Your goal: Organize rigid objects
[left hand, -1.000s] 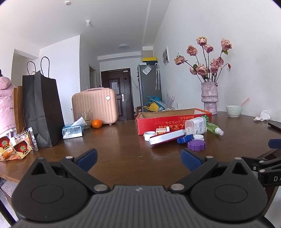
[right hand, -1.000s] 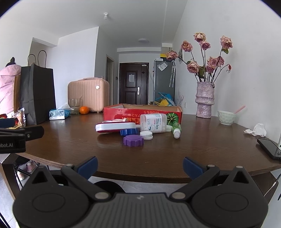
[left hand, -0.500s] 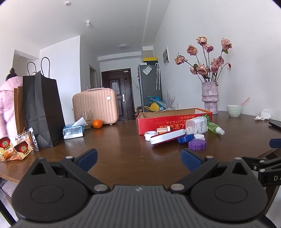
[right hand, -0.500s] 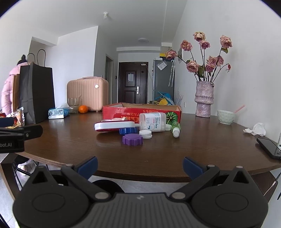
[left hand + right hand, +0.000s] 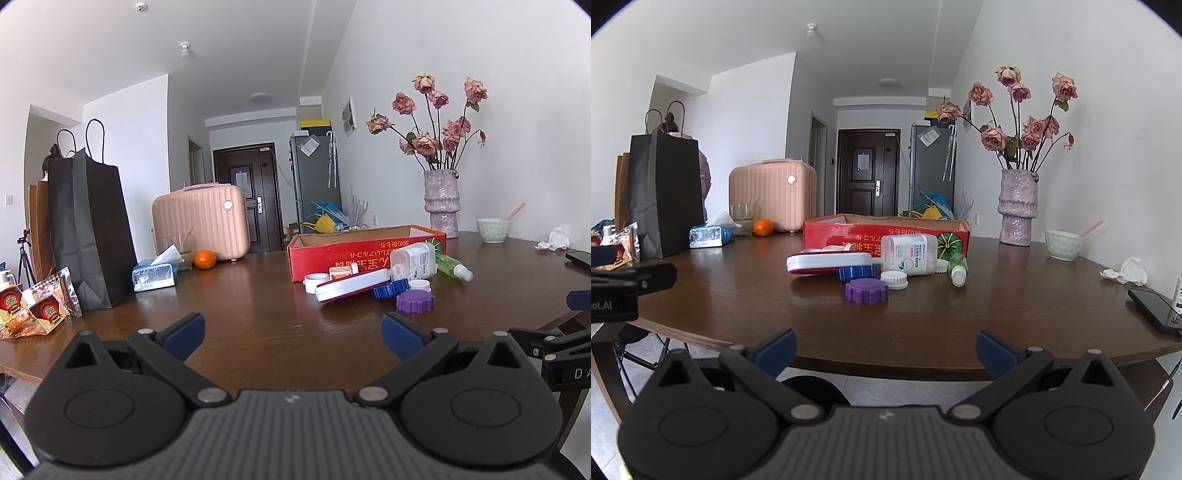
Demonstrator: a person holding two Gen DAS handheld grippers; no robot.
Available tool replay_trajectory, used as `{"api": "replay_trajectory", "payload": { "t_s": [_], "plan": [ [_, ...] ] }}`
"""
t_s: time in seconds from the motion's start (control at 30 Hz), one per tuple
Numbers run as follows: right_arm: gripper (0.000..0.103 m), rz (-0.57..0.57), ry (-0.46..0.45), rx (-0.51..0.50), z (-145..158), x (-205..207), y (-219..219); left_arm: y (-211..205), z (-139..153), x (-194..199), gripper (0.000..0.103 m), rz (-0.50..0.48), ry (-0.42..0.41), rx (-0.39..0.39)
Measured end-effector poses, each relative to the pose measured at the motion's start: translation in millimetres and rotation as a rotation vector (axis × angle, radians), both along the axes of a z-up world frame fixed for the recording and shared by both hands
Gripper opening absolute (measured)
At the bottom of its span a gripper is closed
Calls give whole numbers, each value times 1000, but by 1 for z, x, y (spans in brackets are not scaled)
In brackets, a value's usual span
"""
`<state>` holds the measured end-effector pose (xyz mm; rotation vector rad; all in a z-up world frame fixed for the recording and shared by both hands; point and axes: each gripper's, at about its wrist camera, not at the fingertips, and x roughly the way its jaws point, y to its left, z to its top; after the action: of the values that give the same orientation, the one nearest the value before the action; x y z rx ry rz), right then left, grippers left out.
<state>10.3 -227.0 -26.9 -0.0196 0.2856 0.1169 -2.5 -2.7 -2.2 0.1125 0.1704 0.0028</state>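
The purple lid [image 5: 867,290] and its neighbours by the red box [image 5: 886,232] at twelve o'clock lay untouched, while both grippers [image 5: 291,332] [image 5: 884,349] had merely drifted, spread and empty, so sorting hadn't begun

On the table [image 5: 960,314], a cardboard box [image 5: 886,230] sits behind a cluster: a flat case [image 5: 829,263] left, a bottle [image 5: 910,254] lying right, round lids [image 5: 867,290] in front. A vase [image 5: 1017,212] stands farther right, a paper bag [image 5: 663,195] far left.
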Motion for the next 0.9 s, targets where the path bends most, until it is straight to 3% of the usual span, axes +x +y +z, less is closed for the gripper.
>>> {"api": "replay_trajectory", "payload": {
  "t_s": [0.6,0.8,0.9],
  "plan": [
    [103,3,2,-3,0,2,0,0,0,3,103,-2,8,-2],
    [103,24,-46,-103,12,30,4,-12,12,49,103,-123,9,28],
    [103,19,-36,-98,17,56,0,-20,11,80,103,-140,63,37]
  ]
}}
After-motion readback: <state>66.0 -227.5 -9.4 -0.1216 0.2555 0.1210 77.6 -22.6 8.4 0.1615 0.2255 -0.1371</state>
